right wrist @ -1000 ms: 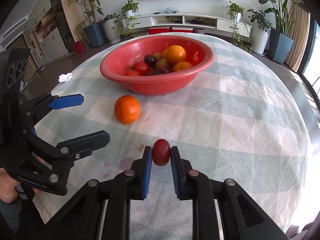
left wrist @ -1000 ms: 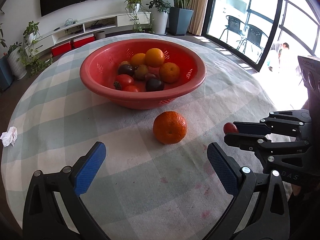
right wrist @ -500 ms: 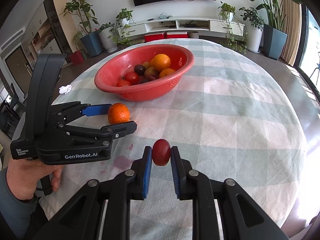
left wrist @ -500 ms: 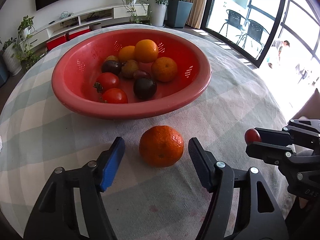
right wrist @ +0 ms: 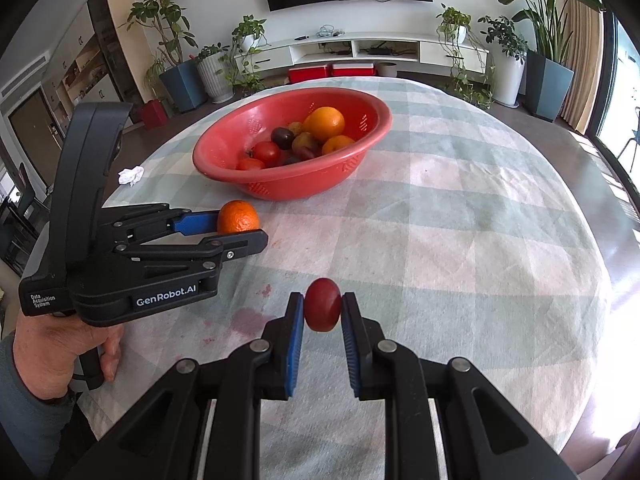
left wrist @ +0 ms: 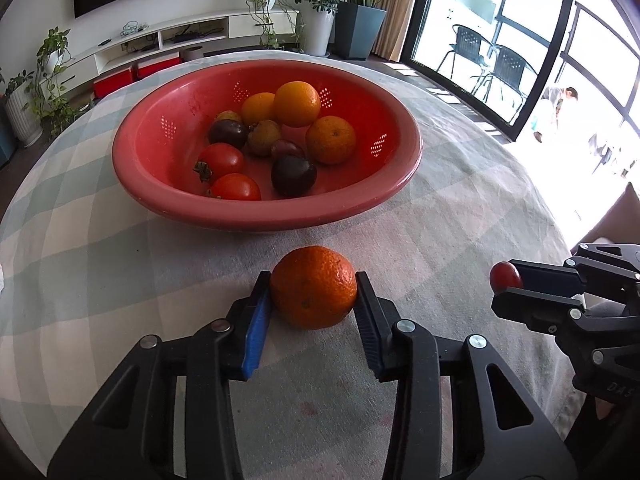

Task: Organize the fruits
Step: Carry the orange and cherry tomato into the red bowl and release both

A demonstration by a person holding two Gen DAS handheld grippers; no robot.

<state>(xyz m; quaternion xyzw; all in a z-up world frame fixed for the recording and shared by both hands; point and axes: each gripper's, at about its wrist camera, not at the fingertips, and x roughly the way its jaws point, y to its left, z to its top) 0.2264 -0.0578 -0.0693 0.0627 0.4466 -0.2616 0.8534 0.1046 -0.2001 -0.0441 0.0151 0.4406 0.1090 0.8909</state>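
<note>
A: Orange (left wrist: 314, 286), bright and dimpled, down on the checked tabletop (left wrist: 460, 208), just in front of the red bowl (left wrist: 400, 184). Pinched between the fingers (left wrist: 256, 320) of the left gripper (left wrist: 313, 292), both pads touching its sides.

B: Small red fruit (right wrist: 323, 304), smooth and glossy, squeezed in the right gripper (right wrist: 322, 309), above the cloth. Resting or lifted? Cannot tell.

A: More in the bowl: oranges (left wrist: 298, 103), tomatoes (left wrist: 235, 187), dark plums (left wrist: 293, 175). Partly hidden behind one another, so hard to count.

B: Far side of the orange covered by the left gripper's lower finger from the right wrist view. Hand (right wrist: 52, 344) cut off at the wrist by the frame edge.

A: Writing?

B: "GenRobot.AI" on the left gripper's body, "Data Acquisition System" on its end. "DAS" on the right one, cropped. Also a crumpled white tissue (right wrist: 131, 175) near the tabletop's edge.
</note>
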